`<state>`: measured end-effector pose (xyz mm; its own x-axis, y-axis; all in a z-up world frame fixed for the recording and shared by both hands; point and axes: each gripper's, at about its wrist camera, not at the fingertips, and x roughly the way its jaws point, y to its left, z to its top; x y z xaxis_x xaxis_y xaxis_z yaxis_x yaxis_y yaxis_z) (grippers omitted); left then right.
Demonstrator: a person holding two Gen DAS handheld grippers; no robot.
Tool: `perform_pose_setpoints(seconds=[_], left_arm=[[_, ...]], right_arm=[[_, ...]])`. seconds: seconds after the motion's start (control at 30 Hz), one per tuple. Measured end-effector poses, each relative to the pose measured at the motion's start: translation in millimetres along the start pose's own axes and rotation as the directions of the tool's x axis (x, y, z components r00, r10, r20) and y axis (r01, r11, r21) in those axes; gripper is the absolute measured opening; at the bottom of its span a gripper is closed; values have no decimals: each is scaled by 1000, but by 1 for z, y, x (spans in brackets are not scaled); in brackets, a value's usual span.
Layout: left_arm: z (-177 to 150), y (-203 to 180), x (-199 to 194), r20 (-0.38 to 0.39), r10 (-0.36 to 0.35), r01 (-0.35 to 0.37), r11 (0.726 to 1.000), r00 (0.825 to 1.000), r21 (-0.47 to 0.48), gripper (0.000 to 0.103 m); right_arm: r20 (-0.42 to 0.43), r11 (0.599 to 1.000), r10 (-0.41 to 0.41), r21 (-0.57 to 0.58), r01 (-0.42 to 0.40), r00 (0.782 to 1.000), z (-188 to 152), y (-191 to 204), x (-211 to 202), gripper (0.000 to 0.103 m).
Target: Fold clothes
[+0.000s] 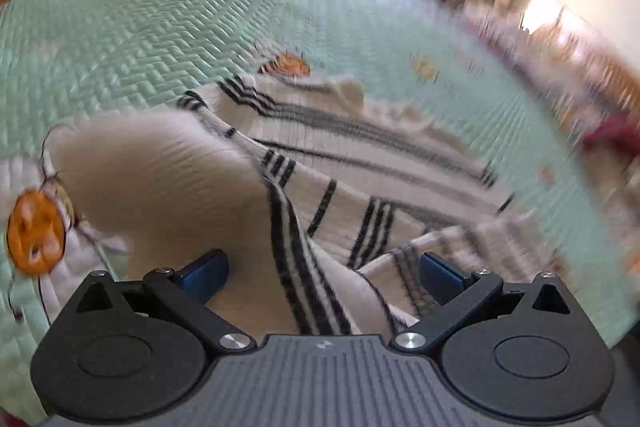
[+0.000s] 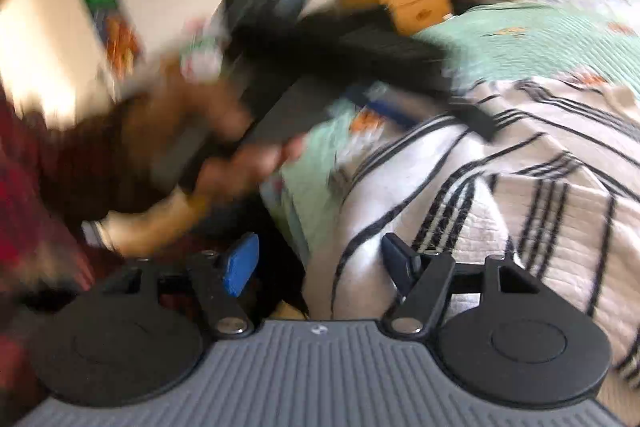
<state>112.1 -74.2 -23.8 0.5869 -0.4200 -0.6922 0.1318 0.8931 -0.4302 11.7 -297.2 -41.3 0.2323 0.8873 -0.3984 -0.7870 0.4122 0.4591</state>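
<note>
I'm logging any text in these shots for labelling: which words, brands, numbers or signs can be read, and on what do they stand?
None can be read.
Left tongs, grey body: a small pale mark, too small to read.
Right tongs, grey body: a similar small round mark, too small to read.
Colourful poster on the wall: blurred, no lettering readable.
Striped garment and green quilt: only stripes and bee pictures, no text.

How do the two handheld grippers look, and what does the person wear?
Each gripper, left gripper and right gripper, has a ribbed grey body, black linkage arms with silver bolts, round black discs and blue pads. The person's sleeve is dark red.
</note>
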Motion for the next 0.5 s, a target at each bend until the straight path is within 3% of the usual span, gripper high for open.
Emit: perform_pose_setpoints(seconds=[0.07, 0.13, 0.2, 0.33, 0.43, 0.5], left_arm=[[-1, 19, -14, 33, -6, 9, 996, 999, -89, 102], [-5, 41, -17, 7, 31, -30, 985, 999, -170, 102], [-13, 62, -16, -32, 23, -30, 967, 999, -253, 102], [-31, 87, -27, -22, -20, 11, 933, 1000, -360, 100], [-34, 100, -54, 63, -6, 30, 919, 998, -392, 100], [-33, 107, -79, 155, 17, 48, 910, 988, -411, 99]], right_arm=[[126, 993, -6, 115, -8, 992, 8, -17, -19, 73], [199, 974, -78, 225, 32, 977, 18, -35, -26, 79], [242, 954, -89, 299, 13, 966, 27, -53, -22, 79], [182, 899, -98, 437, 9, 978, 36, -81, 19, 80], [97, 926, 16, 374, -51, 995, 34, -69, 47, 80], [31, 974, 18, 226, -25, 999, 34, -40, 57, 80]])
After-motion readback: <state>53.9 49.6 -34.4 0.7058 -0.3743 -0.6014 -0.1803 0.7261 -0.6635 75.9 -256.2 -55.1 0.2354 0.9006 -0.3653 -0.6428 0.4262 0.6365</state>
